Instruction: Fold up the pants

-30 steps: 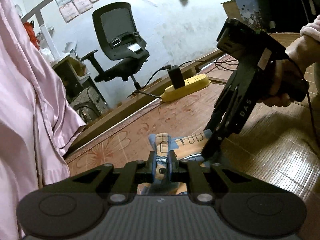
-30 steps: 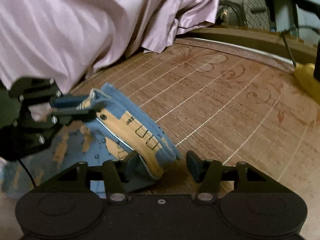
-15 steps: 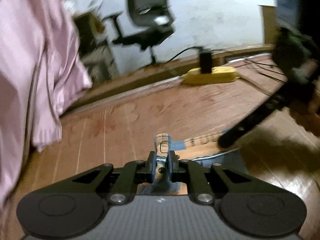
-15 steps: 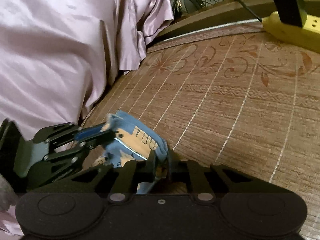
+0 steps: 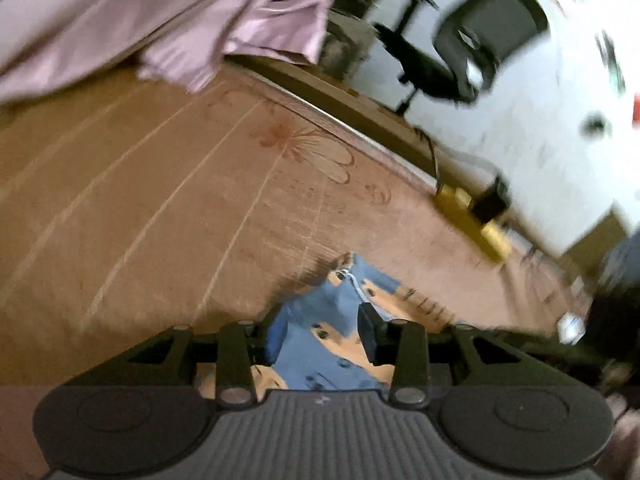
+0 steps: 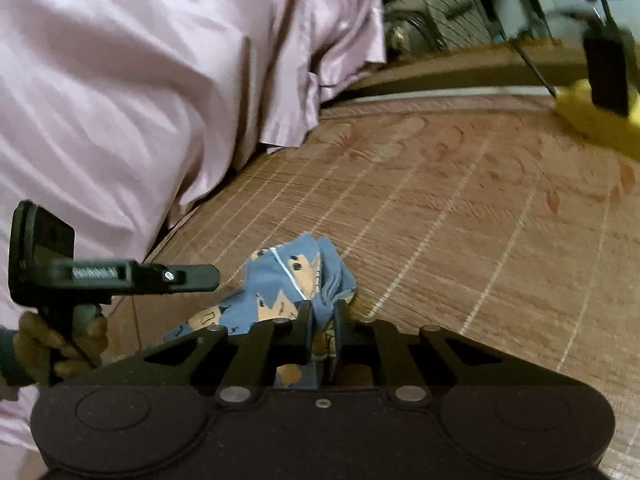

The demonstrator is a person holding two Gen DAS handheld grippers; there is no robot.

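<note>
Between the right gripper's (image 6: 322, 320) closed jaws sits a pinched fold of the pants (image 6: 280, 292), bunched on the mat (image 6: 460, 220), left gripper (image 5: 316, 332) spread apart over them, pink sheet (image 6: 140, 80) and yellow power strip (image 6: 596, 116) beyond.

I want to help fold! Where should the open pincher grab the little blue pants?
Probably the free bunched edge of the pants, coming from the left gripper's own side, low over the mat. The right gripper already pinches the other end, and that loose edge sticks up, easy to pinch.
</note>
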